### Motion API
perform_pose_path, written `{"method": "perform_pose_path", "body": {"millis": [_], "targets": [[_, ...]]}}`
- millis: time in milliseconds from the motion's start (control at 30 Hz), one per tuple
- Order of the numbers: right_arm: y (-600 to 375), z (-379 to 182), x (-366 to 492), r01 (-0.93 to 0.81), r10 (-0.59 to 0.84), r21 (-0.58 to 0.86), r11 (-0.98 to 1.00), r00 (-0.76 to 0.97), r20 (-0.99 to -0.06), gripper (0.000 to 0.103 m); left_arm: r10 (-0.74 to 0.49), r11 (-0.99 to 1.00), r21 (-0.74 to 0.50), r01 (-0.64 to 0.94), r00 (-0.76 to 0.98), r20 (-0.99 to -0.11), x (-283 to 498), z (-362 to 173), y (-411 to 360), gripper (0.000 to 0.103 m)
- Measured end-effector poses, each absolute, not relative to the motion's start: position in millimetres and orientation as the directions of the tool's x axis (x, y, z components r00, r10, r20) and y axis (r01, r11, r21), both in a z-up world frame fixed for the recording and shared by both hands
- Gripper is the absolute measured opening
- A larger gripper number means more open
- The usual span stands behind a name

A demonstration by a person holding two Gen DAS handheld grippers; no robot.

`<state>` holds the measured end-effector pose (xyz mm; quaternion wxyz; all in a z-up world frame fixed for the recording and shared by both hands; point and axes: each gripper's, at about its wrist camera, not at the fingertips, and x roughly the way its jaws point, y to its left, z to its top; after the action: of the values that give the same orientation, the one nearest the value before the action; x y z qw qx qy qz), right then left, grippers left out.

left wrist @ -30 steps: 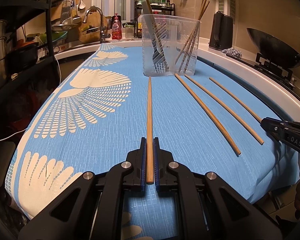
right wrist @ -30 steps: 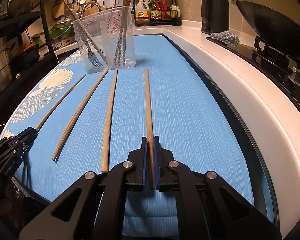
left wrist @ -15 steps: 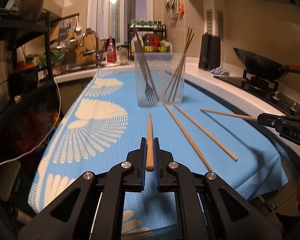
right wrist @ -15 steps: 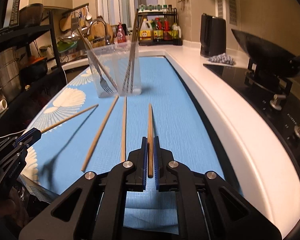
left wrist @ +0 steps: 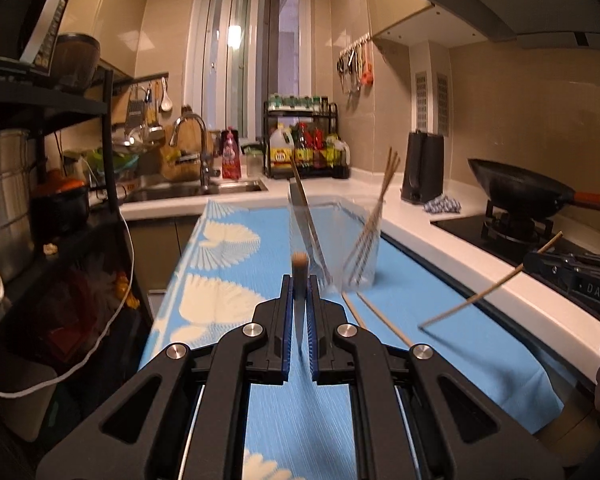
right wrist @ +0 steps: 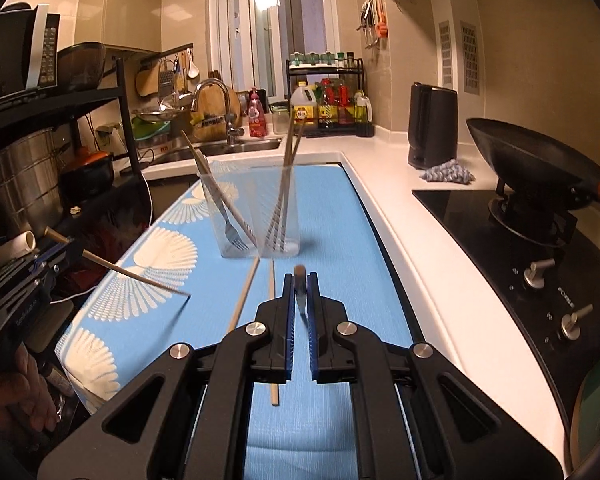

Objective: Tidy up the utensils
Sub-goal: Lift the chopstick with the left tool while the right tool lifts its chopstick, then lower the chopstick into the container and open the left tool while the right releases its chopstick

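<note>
My left gripper (left wrist: 299,280) is shut on a wooden chopstick (left wrist: 299,258) and holds it in the air, its end pointing at the camera. It shows from the side in the right wrist view (right wrist: 136,273). My right gripper (right wrist: 299,280) is shut on another chopstick (right wrist: 299,271), also lifted; it shows in the left wrist view (left wrist: 488,288). A clear plastic cup (right wrist: 256,208) stands on the blue cloth (right wrist: 332,220) with a fork (right wrist: 228,228) and several chopsticks in it. Two chopsticks (right wrist: 244,296) lie on the cloth in front of the cup.
A black wok (right wrist: 532,164) sits on the stove (right wrist: 512,240) at the right. A black kettle (right wrist: 432,128) and a sink (right wrist: 220,148) are at the back. A dark shelf rack (right wrist: 60,152) with pots stands at the left.
Both grippers have lifted their chopsticks off the cloth and tilted them upward. Two chopsticks stay on the cloth.
</note>
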<state>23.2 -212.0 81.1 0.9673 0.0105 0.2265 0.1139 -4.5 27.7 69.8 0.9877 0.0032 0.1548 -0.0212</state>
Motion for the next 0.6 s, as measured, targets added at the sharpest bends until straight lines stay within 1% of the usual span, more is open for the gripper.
{"method": "perform_pose_path", "body": {"millis": [67, 133, 233, 433, 600], "targets": [[-207.9, 86.6, 29.4, -0.23, 0.232, 0.058, 0.972, 0.873, -0.429, 0.006, -0.038, 0.999, -0.004, 0.039, 0.955, -0.292, 4.2, 79.3, 31.4, 0.007], [-205.0, 92.7, 37.9, -0.243, 0.242, 0.053, 0.969, 0.874, -0.422, 0.006, -0.052, 0.999, -0.014, 0.05, 0.953, -0.3, 14.9, 87.1, 34.0, 0.007], [-203.0, 103.4, 52.6, -0.254, 0.259, 0.07, 0.965, 0.864, -0.431, 0.006, -0.067, 0.998, -0.036, 0.058, 0.94, -0.334, 29.2, 98.5, 37.5, 0.007], [-197.1, 129.0, 76.0, -0.293, 0.297, 0.078, 0.953, 0.851, -0.432, 0.006, -0.067, 0.998, -0.031, 0.06, 0.92, -0.387, 53.0, 126.2, 36.1, 0.007], [-192.0, 146.1, 92.6, -0.315, 0.318, 0.079, 0.946, 0.852, -0.415, 0.006, -0.093, 0.995, -0.075, 0.067, 0.891, -0.443, 71.9, 143.3, 36.8, 0.007]]}}
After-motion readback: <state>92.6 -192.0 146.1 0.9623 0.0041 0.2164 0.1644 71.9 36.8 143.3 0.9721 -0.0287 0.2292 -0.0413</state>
